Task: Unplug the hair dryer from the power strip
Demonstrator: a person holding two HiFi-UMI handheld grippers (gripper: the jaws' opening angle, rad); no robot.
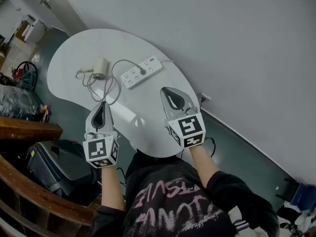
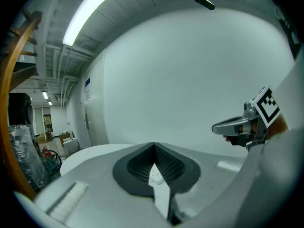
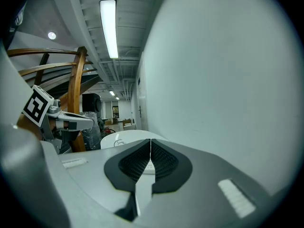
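The left gripper (image 1: 100, 113) and the right gripper (image 1: 174, 98) are both clenched on nothing; the hair dryer (image 1: 100, 68) lies ahead of the left one, its cable plugged into the power strip (image 1: 142, 71) ahead between them

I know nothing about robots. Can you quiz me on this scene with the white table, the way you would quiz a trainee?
1. True or false: the hair dryer is plugged into the power strip.
2. The left gripper and right gripper are: A) both shut and empty; B) both gripping the cord; C) both wide open.
3. Fill in: in the head view, the hair dryer lies to the ___ of the power strip.

Key: 1 true; 2 A; 3 left.
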